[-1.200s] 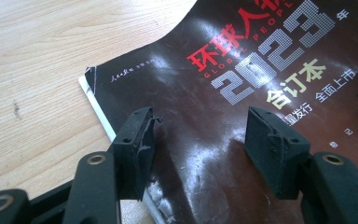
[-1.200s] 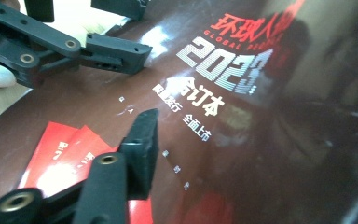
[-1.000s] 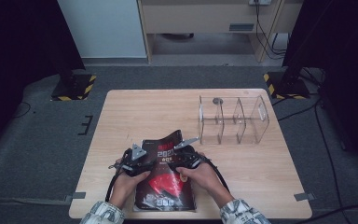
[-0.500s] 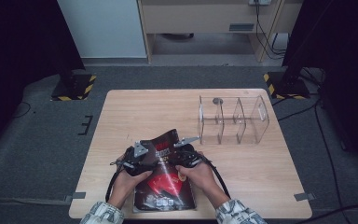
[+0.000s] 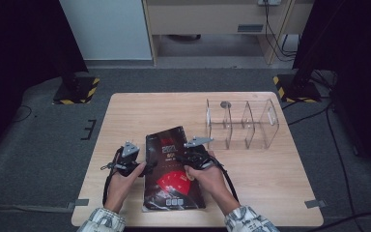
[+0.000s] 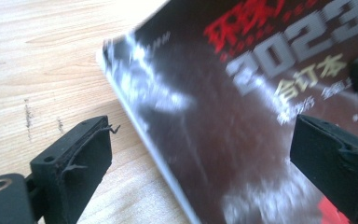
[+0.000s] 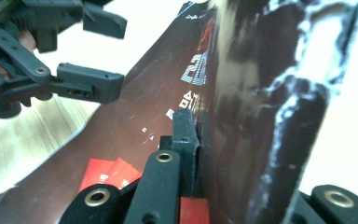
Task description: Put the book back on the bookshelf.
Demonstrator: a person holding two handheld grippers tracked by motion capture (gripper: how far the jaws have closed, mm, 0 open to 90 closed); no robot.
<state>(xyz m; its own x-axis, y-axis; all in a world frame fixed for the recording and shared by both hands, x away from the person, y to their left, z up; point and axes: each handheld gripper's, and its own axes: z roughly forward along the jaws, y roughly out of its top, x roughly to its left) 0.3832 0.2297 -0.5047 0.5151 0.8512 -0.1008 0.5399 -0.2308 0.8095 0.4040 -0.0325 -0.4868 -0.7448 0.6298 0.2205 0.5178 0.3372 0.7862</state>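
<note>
A dark magazine [image 5: 174, 174] with a red design and "2023" on its cover lies at the table's near middle. My left gripper [image 5: 147, 167] is open at its left edge. In the left gripper view the magazine [image 6: 242, 116] edge runs between the spread jaws of that gripper [image 6: 205, 154]. My right gripper [image 5: 181, 157] sits over the magazine's upper part, shut on the glossy cover sheet [image 7: 261, 93], which stands up from the magazine [image 7: 135, 126] in the right gripper view. That view's own gripper [image 7: 193, 135] pinches the sheet; the left gripper [image 7: 98, 51] shows open at the upper left.
A clear plastic organiser [image 5: 241, 123] with several compartments stands at the back right of the wooden table [image 5: 140, 111]. A small dark round object [image 5: 225, 103] lies by its far left corner. Dark floor surrounds the table.
The left gripper has slid a little left, off the cover to the magazine's left edge. The magazine now looks flatter and straighter from above. The right gripper still holds the cover.
</note>
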